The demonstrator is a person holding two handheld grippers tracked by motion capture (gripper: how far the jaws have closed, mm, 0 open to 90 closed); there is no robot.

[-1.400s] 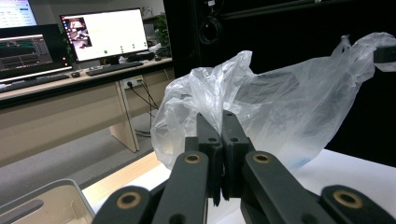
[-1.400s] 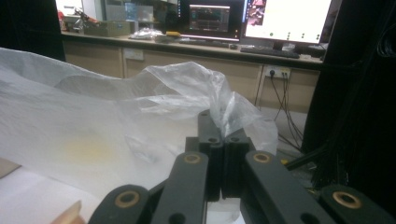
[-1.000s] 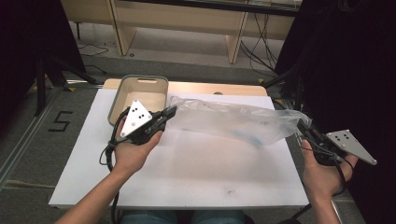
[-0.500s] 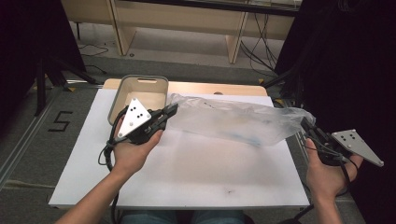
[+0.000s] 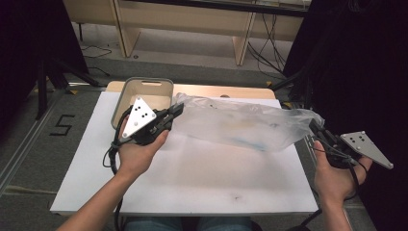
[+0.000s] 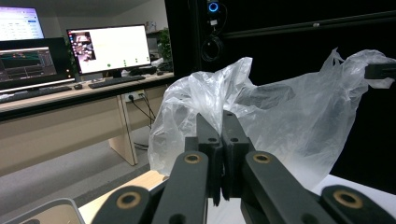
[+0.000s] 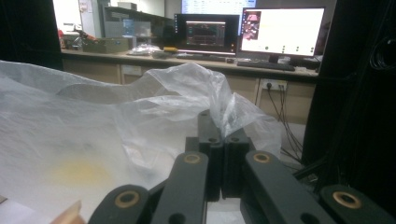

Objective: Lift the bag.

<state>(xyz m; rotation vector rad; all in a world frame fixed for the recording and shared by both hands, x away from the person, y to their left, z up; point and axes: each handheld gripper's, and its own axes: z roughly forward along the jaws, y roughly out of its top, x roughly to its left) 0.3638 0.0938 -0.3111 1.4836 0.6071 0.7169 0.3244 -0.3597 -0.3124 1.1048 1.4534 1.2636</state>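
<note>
A clear plastic bag [image 5: 240, 124] hangs stretched above the white table [image 5: 183, 178] between my two grippers. My left gripper [image 5: 179, 110] is shut on the bag's left end, near the back left of the table. In the left gripper view its jaws pinch the crumpled plastic bag [image 6: 280, 121] between them, left gripper [image 6: 220, 122]. My right gripper [image 5: 313, 126] is shut on the bag's right end, past the table's right edge. In the right gripper view the plastic bag [image 7: 116, 121] bunches up at the closed jaws, right gripper [image 7: 217, 122]. Something faintly yellow and blue shows through the bag.
A beige bin [image 5: 126, 98] stands at the table's back left corner, just behind my left hand. A wooden board [image 5: 231, 90] lies along the back edge. Dark equipment and cables stand to the right of the table.
My right hand has shifted slightly to the right and down, drawing the bag a little tauter. The left hand has kept still.
</note>
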